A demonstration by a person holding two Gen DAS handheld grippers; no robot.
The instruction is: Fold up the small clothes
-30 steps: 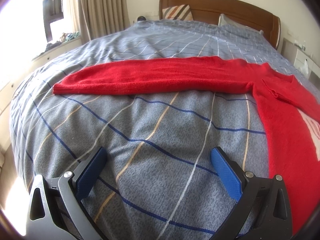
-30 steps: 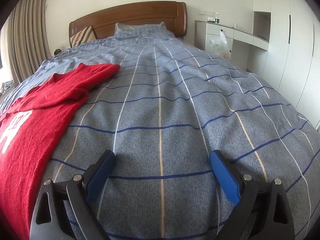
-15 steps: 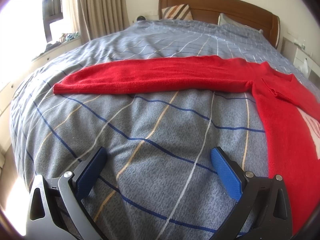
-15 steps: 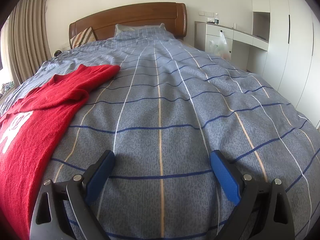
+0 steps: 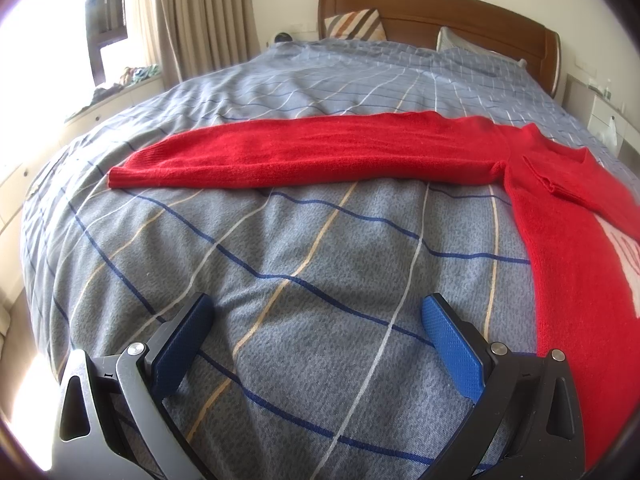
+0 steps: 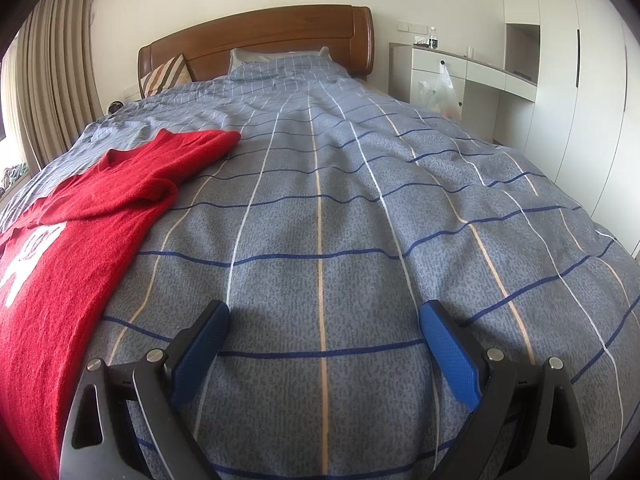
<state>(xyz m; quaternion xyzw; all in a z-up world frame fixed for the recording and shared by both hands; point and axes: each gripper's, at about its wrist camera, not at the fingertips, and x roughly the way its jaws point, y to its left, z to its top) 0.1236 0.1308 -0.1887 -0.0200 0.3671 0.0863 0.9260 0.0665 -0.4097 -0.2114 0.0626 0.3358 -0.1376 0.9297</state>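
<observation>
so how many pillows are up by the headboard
2: a striped pillow leaning on the headboard at the window side, and a checked pillow beside it. More may be hidden under the quilt.

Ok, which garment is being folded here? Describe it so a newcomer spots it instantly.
Start at the big bed with the grey-blue checked duvet. Lying flat on it is a red knit sweater, one long sleeve stretched out sideways. It is the only red item, with white lettering on its chest.
</observation>
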